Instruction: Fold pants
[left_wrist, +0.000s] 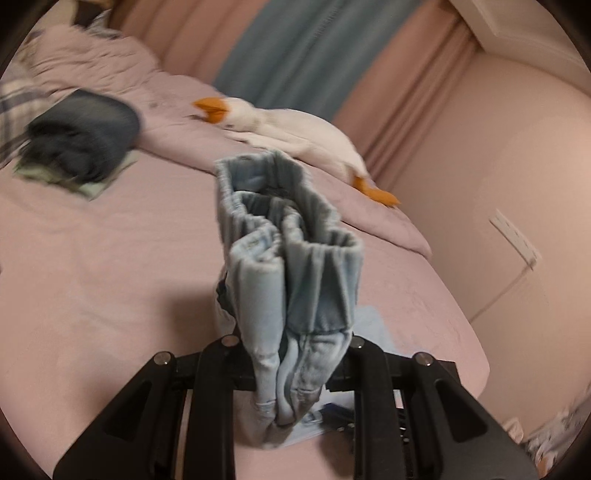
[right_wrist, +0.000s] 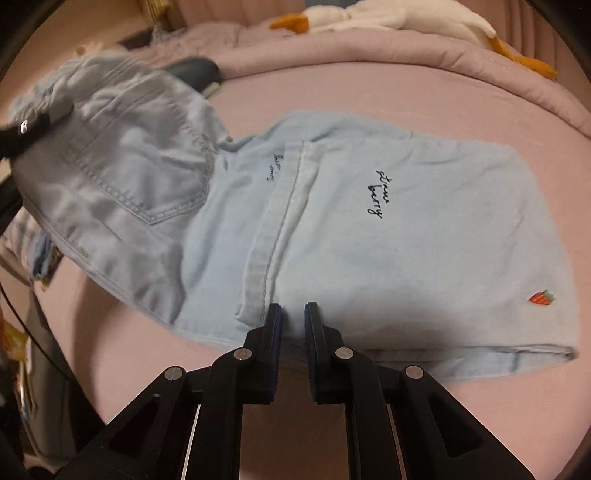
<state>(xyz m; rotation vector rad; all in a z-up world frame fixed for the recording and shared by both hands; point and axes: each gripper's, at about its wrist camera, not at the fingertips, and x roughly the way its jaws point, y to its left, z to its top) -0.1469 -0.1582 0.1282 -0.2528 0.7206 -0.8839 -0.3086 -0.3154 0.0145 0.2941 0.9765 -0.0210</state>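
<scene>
In the left wrist view the left gripper (left_wrist: 291, 373) clamps the bunched waistband of the light blue pants (left_wrist: 291, 258) above the pink bed (left_wrist: 110, 258), while in the right wrist view the right gripper (right_wrist: 293, 314), jaws slightly parted and holding nothing, hovers at the near edge of the pants lying folded there.

I count one pair of light blue pants (right_wrist: 369, 240), one white goose plush (left_wrist: 295, 136), one dark folded garment (left_wrist: 85, 136), and one pink bed (left_wrist: 92, 277) under it all. I have two grippers, left (left_wrist: 291, 369) and right (right_wrist: 293, 317), and the pants show two script embroideries (right_wrist: 380, 194) and one strawberry patch (right_wrist: 542, 297).
</scene>
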